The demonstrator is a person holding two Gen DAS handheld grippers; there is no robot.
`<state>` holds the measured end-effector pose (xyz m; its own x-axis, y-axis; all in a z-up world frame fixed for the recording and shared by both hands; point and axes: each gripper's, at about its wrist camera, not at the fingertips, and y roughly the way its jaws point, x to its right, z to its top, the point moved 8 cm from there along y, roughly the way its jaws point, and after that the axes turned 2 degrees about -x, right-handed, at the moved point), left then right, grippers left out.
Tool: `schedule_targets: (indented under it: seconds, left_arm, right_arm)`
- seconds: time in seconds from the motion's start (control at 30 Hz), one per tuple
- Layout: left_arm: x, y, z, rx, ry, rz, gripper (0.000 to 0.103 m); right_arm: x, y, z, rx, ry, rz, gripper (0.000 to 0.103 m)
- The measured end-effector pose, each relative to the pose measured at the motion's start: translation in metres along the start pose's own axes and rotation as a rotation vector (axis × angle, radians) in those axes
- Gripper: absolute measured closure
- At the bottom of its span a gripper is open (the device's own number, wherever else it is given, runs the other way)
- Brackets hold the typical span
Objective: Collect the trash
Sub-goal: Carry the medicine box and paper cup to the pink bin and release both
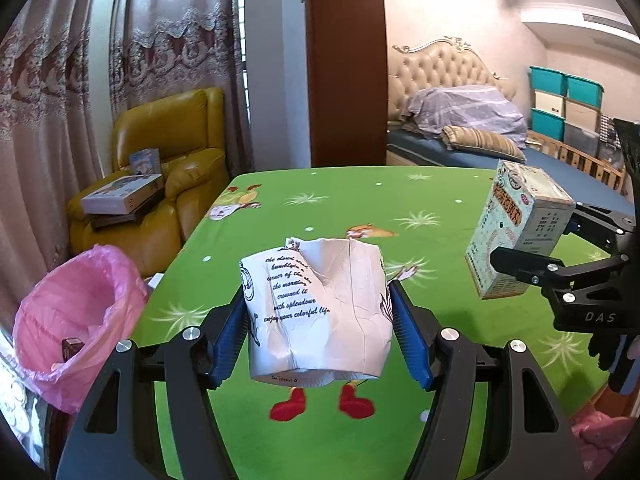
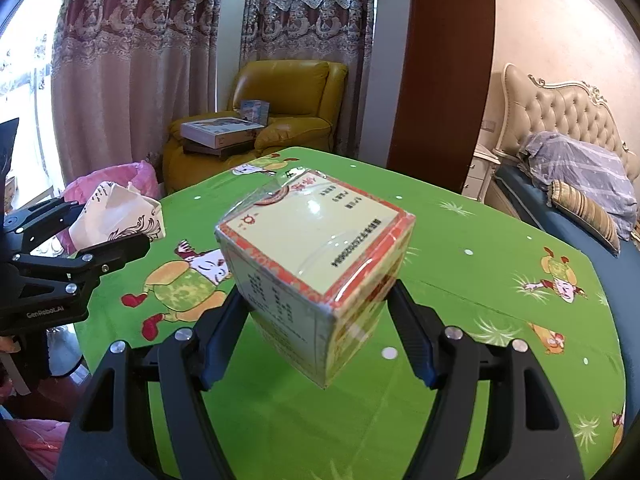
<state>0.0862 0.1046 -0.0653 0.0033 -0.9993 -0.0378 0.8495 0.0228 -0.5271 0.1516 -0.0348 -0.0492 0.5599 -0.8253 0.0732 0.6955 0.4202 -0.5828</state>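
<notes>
At the far left of the left wrist view, a bin lined with a pink bag (image 1: 76, 320) stands on the floor beside the table's left edge, just in front of a yellow armchair (image 1: 160, 184) stacked with boxes. The left gripper (image 1: 318, 328) is held level above the green cartoon tablecloth (image 1: 340, 200), its two blue-padded fingers (image 1: 228, 332) pressed against the sides of a crumpled white paper cup (image 1: 316, 312) printed with script lettering; the cup is off the table. To the right, the right gripper (image 1: 520, 256) reaches in from the side, closed on a pale carton (image 1: 516, 232) that is tilted in the air above the cloth.

In the right wrist view, the left gripper (image 2: 116, 224) appears at the left edge with the paper cup (image 2: 116, 216), the pink bag (image 2: 136, 180) behind it. The right gripper (image 2: 316, 320) clamps the carton (image 2: 316, 260) by its sides, one corner pointing down toward the camera, above the tablecloth (image 2: 480, 280).
</notes>
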Motion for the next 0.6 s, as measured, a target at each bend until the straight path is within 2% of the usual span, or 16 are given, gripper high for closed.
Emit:
schedule_targets:
  seconds: [0.23,0.6]
  left_arm:
    - [-0.021,-0.003,-0.006,-0.001,-0.026,0.044,0.040]
    - [-0.089,-0.028,-0.010,0.034,-0.091,0.167,0.040]
  right_arm:
    - [-0.020,0.008,0.007,-0.006,-0.033,0.034,0.034]
    - [-0.081,0.035,0.048,0.027,-0.112,0.186,0.034]
